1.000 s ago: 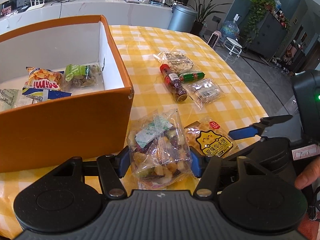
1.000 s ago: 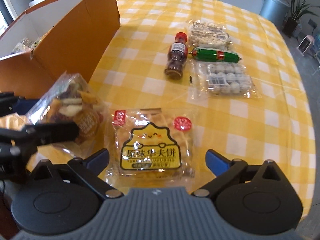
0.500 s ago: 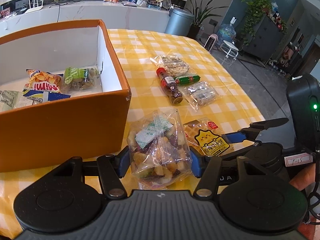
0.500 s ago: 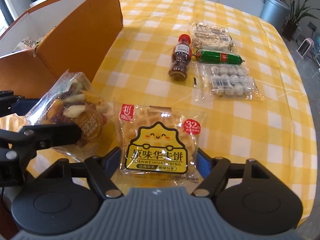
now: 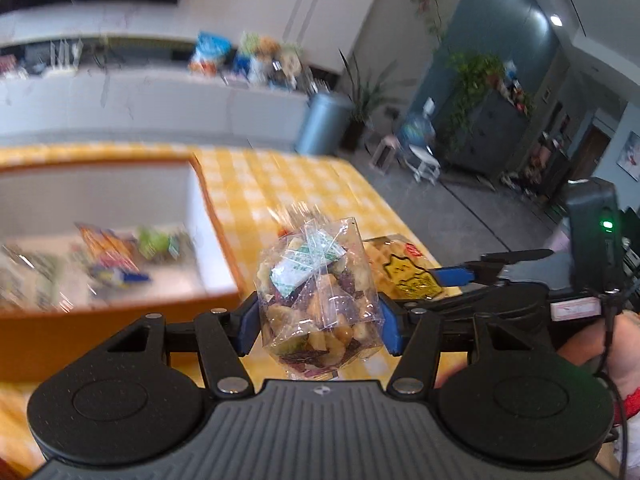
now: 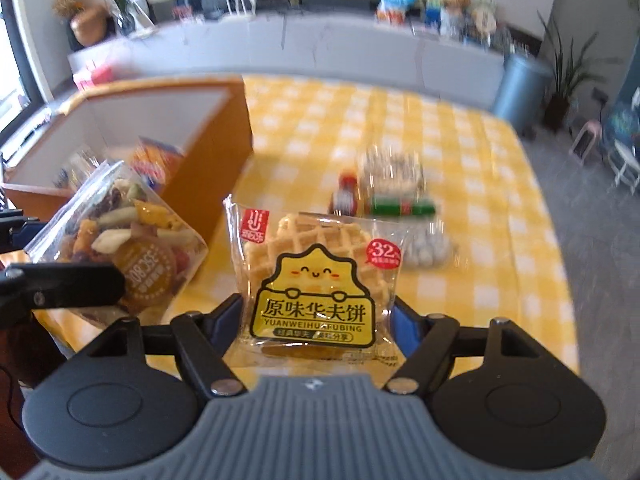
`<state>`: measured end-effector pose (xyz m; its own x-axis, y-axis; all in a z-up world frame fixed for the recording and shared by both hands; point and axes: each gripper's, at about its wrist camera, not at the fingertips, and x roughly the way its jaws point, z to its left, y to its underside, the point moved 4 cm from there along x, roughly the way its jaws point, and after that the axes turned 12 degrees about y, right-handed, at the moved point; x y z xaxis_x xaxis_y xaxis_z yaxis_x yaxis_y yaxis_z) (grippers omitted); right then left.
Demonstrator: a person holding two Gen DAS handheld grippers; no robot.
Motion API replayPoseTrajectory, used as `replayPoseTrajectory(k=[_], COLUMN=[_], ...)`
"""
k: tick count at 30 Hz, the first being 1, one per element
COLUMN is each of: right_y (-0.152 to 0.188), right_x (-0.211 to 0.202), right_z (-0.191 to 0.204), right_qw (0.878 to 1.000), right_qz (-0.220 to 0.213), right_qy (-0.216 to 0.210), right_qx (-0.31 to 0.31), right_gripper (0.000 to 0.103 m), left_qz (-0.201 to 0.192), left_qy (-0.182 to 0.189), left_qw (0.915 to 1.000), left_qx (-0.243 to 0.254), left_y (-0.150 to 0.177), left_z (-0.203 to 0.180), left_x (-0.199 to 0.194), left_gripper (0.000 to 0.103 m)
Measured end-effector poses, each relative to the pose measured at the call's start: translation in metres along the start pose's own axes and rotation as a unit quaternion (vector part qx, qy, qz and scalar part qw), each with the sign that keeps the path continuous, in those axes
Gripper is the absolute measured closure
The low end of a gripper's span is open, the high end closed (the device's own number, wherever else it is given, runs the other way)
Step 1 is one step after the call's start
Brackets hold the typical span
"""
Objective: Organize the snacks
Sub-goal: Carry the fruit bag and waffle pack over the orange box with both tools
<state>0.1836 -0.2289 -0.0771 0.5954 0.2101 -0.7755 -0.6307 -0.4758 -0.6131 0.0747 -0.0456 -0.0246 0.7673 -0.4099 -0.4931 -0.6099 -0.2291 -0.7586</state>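
Observation:
My left gripper (image 5: pixel 318 326) is shut on a clear bag of mixed dried fruit (image 5: pixel 320 288), held up off the yellow checked tablecloth (image 5: pixel 280 184). The same fruit bag (image 6: pixel 120 248) shows at the left of the right wrist view. My right gripper (image 6: pixel 318 320) is shut on a waffle packet (image 6: pixel 316 280) with a yellow cartoon label, also lifted above the table. That waffle packet (image 5: pixel 404 272) appears just right of the fruit bag in the left wrist view. The orange box (image 5: pixel 216 224) with white inner walls stands to the left and holds several snack packs (image 5: pixel 108 256).
On the cloth beyond the waffle lie a red-capped bottle (image 6: pixel 346 196), a green sausage (image 6: pixel 402 206), a bag of nuts (image 6: pixel 394 174) and a pack of white balls (image 6: pixel 428 250). A white counter (image 6: pixel 320 48) and a grey bin (image 6: pixel 520 88) stand past the table's far edge.
Both grippers rose with their packets, lifting them off the cloth, and tilted up toward the room. The right jaws closed from wide apart onto the waffle packet.

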Motion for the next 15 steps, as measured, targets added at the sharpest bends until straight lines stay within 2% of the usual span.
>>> replayPoseTrajectory(k=[5,9,15], right_y=[-0.035,-0.062,-0.093], right_x=[-0.031,-0.041,-0.029], right_z=[0.018,0.048,0.095], right_qw=[0.998,0.993,0.987], right_qz=[-0.058,-0.09,-0.091], right_qy=[-0.025,-0.046,-0.089], right_qx=[-0.022,-0.056,-0.093], right_gripper=[0.029,0.029,0.029], left_qz=[-0.048,-0.066,-0.065], left_qy=[-0.05,-0.086,-0.129], left_qw=[0.9976,0.994,0.9892], left_qx=[0.001,-0.009,-0.026], left_y=[-0.027,-0.044,-0.057], left_z=[0.02,0.041,0.074], left_x=[-0.034,-0.048,-0.055], left_gripper=[0.036,0.036,0.036])
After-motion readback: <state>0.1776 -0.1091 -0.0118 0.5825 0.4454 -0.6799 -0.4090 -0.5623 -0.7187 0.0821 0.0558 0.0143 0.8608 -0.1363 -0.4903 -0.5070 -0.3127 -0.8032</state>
